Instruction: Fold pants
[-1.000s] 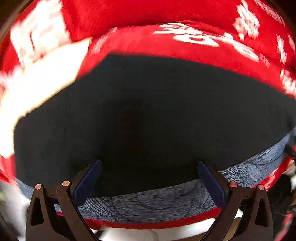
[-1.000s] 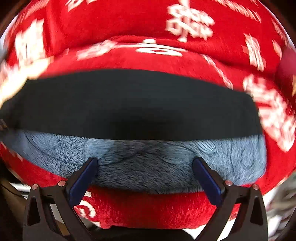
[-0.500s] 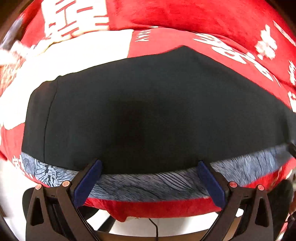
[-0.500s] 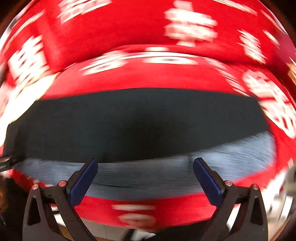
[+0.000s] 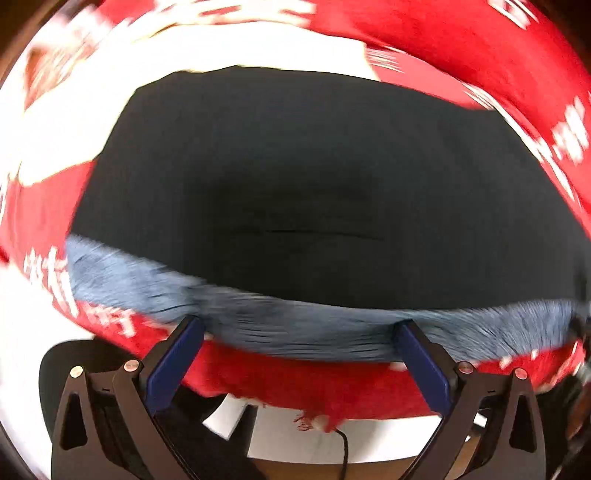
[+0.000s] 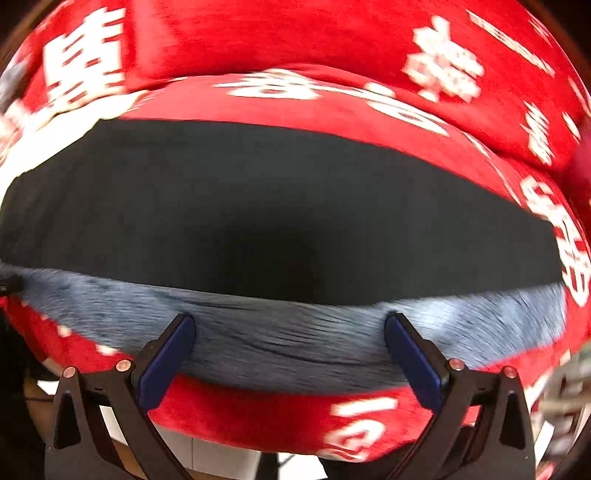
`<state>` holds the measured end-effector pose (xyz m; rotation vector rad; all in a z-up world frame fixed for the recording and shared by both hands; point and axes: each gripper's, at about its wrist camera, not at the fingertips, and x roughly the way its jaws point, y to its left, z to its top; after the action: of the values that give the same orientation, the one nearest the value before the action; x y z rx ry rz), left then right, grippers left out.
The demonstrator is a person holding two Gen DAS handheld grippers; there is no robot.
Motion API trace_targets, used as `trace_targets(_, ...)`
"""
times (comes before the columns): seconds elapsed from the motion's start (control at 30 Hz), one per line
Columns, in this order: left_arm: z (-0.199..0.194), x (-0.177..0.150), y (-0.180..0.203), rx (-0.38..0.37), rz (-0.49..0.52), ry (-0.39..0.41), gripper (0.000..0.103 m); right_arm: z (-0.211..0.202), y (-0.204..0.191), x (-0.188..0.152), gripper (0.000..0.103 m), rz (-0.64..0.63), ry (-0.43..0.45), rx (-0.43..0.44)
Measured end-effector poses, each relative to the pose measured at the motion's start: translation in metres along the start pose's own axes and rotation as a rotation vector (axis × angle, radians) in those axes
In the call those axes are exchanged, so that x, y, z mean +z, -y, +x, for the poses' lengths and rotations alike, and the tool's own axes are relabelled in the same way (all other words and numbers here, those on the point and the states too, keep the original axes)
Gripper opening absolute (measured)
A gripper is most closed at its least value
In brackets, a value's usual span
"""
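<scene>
Left gripper [image 5: 298, 334] is held apart over the pants [image 5: 314, 192]; their grey band [image 5: 295, 328] is seen at 6 o'clock on the red cloth [image 5: 461, 48]. Right gripper [image 6: 290, 328] is also spread wide, grey band [image 6: 291, 339] lying between its fingers.

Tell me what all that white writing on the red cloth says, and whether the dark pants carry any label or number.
None can be quoted for certain.
Red cloth: large white characters, Chinese-looking, motion-blurred, unreadable.
Front edge of the cloth: white marks, blurred and cut off.
Left wrist view: white characters on the same cloth, smeared.
Dark pants: no text visible.
Blue-grey patterned band on the pants: a pattern only, no words.
</scene>
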<state>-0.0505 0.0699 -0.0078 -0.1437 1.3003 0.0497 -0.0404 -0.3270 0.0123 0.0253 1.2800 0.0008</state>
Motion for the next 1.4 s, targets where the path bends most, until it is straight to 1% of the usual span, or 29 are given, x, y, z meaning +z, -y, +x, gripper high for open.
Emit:
trace_targets(0.03,0.0,0.002,-0.015,-0.011,-0.04,-0.013,0.103,-0.006,0.012,-0.003,0.103,0.031,-0.006,-0.001)
trace_targets(0.1,-0.003,0.003,-0.028,-0.016,-0.072,-0.01,0.103,-0.007,0.03,-0.004,0.103,0.098,-0.02,-0.012)
trace_targets(0.13,-0.01,0.002,-0.034,0.005,-0.079,0.006,0.103,-0.007,0.036,-0.003,0.103,0.126,-0.029,-0.027)
trace_targets(0.17,-0.017,0.001,-0.037,0.017,-0.072,0.024,0.103,-0.008,0.038,-0.002,0.103,0.138,-0.034,-0.039)
trace_targets(0.23,-0.029,-0.002,-0.038,0.001,-0.052,0.051,0.103,-0.014,0.036,-0.001,0.103,0.142,-0.029,-0.054)
trace_targets(0.3,-0.045,0.001,-0.029,-0.041,-0.021,0.095,0.103,-0.023,0.022,0.003,0.103,0.12,-0.005,-0.039)
trace_targets(0.33,-0.05,0.001,-0.022,-0.047,-0.005,0.113,0.103,-0.024,0.014,0.007,0.103,0.108,0.004,-0.029)
trace_targets(0.37,-0.055,0.007,-0.014,-0.044,0.026,0.149,0.103,-0.026,0.003,0.012,0.103,0.088,0.017,-0.011)
trace_targets(0.43,-0.05,0.02,-0.008,-0.027,0.049,0.168,0.103,-0.026,-0.026,0.024,0.103,0.027,0.036,0.036)
trace_targets(0.53,-0.009,0.046,-0.021,0.044,-0.002,0.064,0.103,-0.021,-0.068,0.035,0.103,-0.085,0.055,0.067)
trace_targets(0.57,-0.002,0.049,-0.029,0.0,-0.032,0.059,0.103,-0.016,-0.076,0.038,0.103,-0.107,0.048,0.082)
trace_targets(0.6,-0.005,0.051,-0.031,-0.009,-0.038,0.075,0.103,-0.008,-0.082,0.038,0.103,-0.122,0.024,0.091)
trace_targets(0.67,-0.017,0.055,-0.027,0.009,-0.01,0.096,0.103,0.009,-0.083,0.042,0.103,-0.11,-0.041,0.053)
trace_targets(0.73,-0.029,0.06,-0.026,0.013,0.011,0.136,0.103,0.002,-0.08,0.052,0.103,-0.082,-0.006,0.09)
trace_targets(0.8,-0.029,0.075,-0.03,0.014,0.011,0.145,0.103,-0.012,-0.093,0.069,0.103,-0.121,0.058,0.129)
trace_targets(0.83,-0.023,0.087,-0.032,0.022,-0.004,0.14,0.103,-0.016,-0.101,0.079,0.103,-0.143,0.08,0.159)
trace_targets(0.9,-0.007,0.108,-0.042,0.044,-0.045,0.12,0.103,-0.02,-0.122,0.098,0.102,-0.18,0.099,0.262)
trace_targets(0.93,0.001,0.117,-0.047,0.051,-0.064,0.109,0.103,-0.02,-0.134,0.108,0.102,-0.192,0.098,0.326)
trace_targets(0.97,0.008,0.124,-0.052,0.068,-0.08,0.098,0.103,-0.016,-0.143,0.117,0.102,-0.199,0.089,0.365)
trace_targets(1.03,0.016,0.134,-0.058,0.085,-0.085,0.1,0.103,-0.001,-0.164,0.132,0.101,-0.217,0.06,0.403)
trace_targets(1.1,0.017,0.139,-0.058,0.076,-0.072,0.101,0.103,0.023,-0.182,0.146,0.099,-0.237,0.017,0.422)
trace_targets(1.13,0.017,0.14,-0.06,0.073,-0.062,0.103,0.103,0.038,-0.189,0.152,0.099,-0.251,0.001,0.41)
trace_targets(1.2,0.021,0.145,-0.06,0.067,-0.042,0.11,0.103,0.059,-0.196,0.158,0.099,-0.271,-0.002,0.351)
trace_targets(1.23,0.021,0.146,-0.061,0.067,-0.036,0.112,0.103,0.072,-0.195,0.163,0.099,-0.269,-0.024,0.323)
trace_targets(1.27,0.02,0.146,-0.06,0.065,-0.034,0.111,0.103,0.077,-0.193,0.166,0.1,-0.25,-0.053,0.344)
trace_targets(1.3,0.018,0.146,-0.06,0.062,-0.039,0.103,0.103,0.072,-0.189,0.167,0.1,-0.238,-0.042,0.36)
trace_targets(1.33,0.014,0.147,-0.062,0.052,-0.051,0.101,0.103,0.066,-0.189,0.169,0.097,-0.239,-0.044,0.355)
trace_targets(1.37,0.009,0.144,-0.062,0.037,-0.064,0.108,0.103,0.055,-0.187,0.167,0.094,-0.251,-0.025,0.345)
trace_targets(1.4,0.003,0.142,-0.062,0.01,-0.074,0.122,0.103,0.04,-0.186,0.163,0.094,-0.276,0.022,0.348)
